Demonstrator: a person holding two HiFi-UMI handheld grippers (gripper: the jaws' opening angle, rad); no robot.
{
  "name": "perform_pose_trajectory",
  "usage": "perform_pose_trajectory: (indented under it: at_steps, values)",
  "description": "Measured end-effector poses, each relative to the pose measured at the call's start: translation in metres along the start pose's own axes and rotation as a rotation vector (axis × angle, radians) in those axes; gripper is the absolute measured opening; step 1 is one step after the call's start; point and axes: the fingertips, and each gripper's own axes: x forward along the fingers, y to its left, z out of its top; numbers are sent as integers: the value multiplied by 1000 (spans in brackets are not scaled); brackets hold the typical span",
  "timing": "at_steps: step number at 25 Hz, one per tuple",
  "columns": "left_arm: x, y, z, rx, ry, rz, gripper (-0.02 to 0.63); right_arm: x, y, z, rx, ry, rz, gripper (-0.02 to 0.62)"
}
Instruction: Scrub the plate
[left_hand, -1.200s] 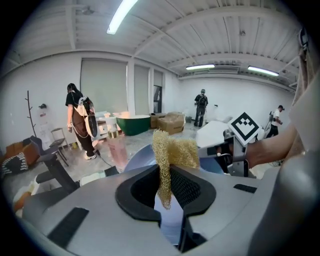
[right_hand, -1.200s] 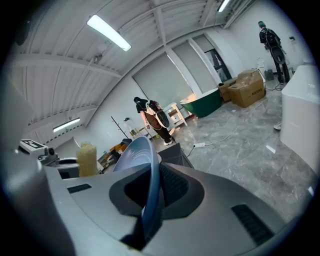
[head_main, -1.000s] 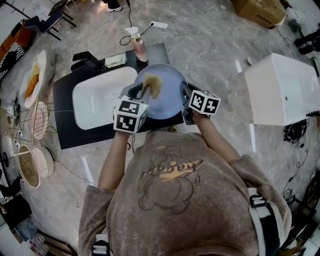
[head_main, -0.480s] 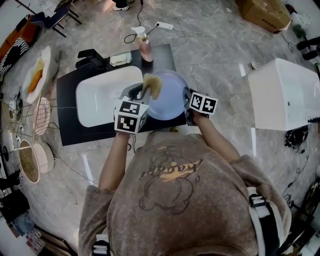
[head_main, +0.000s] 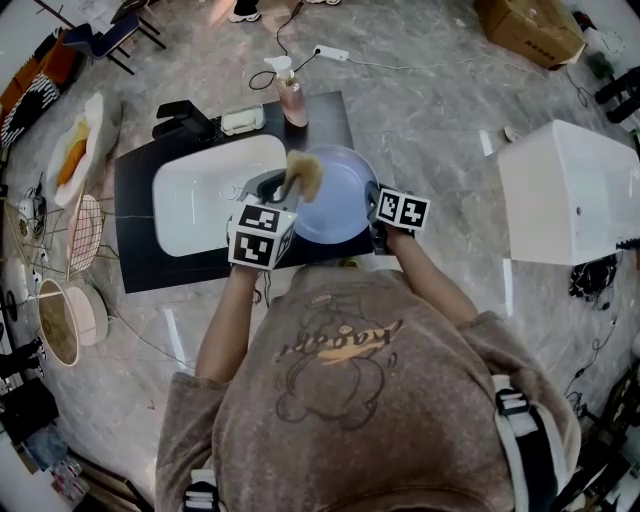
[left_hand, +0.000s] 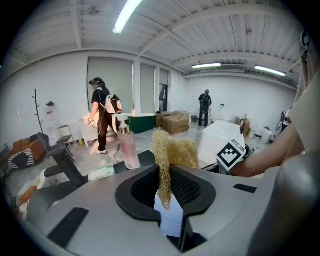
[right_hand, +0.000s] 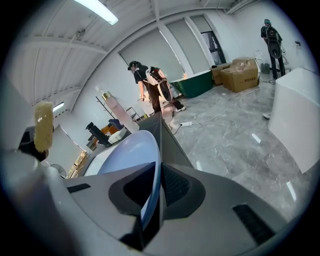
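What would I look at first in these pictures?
Most likely the big pale blue plate. It is held just right of the white sink, with its rim pinched in the right tool. Next you'd see the fuzzy golden scrubber, which sticks up from the left tool by the plate's left edge.
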Motion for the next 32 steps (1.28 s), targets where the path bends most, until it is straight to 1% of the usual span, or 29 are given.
perform_pose_trajectory:
  at_steps: [5, 7, 11, 14, 17, 23, 25, 27, 32]
  values:
    - [3, -1, 5, -2, -10, -5, 64, 6, -8, -10, -30, 43, -34, 50]
    - [5, -1, 3, -6, 0, -12, 64, 7, -8, -11, -43, 48, -33, 92]
    - [8, 1, 1, -12, 4, -16, 64, 5, -3, -2, -74, 31, -11, 156]
    - [9, 2, 5, -23, -7, -17, 64, -2, -3, 14, -111, -1, -14, 165]
    - [10, 3, 8, -24, -12, -13, 64, -13, 7, 35, -155, -49, 14, 169]
    - [11, 5, 16, -8, -40, 6, 64, -60, 64, 85, -365, -190, 113, 167]
    - [9, 8, 18, -20, -66, 18, 64, -76, 84, 97, -433, -231, 147, 152]
    - [6, 10, 22, -43, -117, 27, 64, -91, 99, 105, -484, -274, 171, 142]
    - [-9, 14, 35, -101, -276, 54, 64, -128, 125, 123, -534, -397, 214, 126]
